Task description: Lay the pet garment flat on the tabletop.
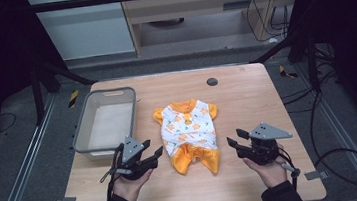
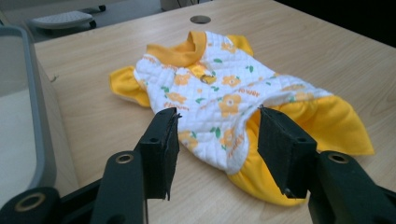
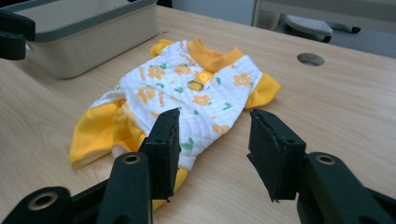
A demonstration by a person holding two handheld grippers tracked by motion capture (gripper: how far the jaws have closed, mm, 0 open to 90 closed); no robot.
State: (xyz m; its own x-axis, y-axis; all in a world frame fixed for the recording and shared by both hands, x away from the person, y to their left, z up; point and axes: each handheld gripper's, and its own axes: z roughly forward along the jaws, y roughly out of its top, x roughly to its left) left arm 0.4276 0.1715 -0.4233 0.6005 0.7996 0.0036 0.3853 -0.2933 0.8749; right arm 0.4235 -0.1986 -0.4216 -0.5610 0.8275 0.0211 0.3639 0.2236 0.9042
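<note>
Both claws hover wide and empty, left claw (image 1: pixel 144 154) and right claw (image 1: pixel 239 142) flanking the small orange-and-white garment (image 1: pixel 190 132) lying flat mid-surface beside the grey bin (image 1: pixel 81 141); a shallow pinch would likely catch one layer only; the soft cloth could bunch or slide.

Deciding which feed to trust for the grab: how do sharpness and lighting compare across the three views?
High view: table evenly lit, surroundings dark, garment soft and small. Left gripper view: garment crisp, open left tongs slightly soft, basket blurred at the edge. Right gripper view: print clear, open right tongs close, no glare.
</note>
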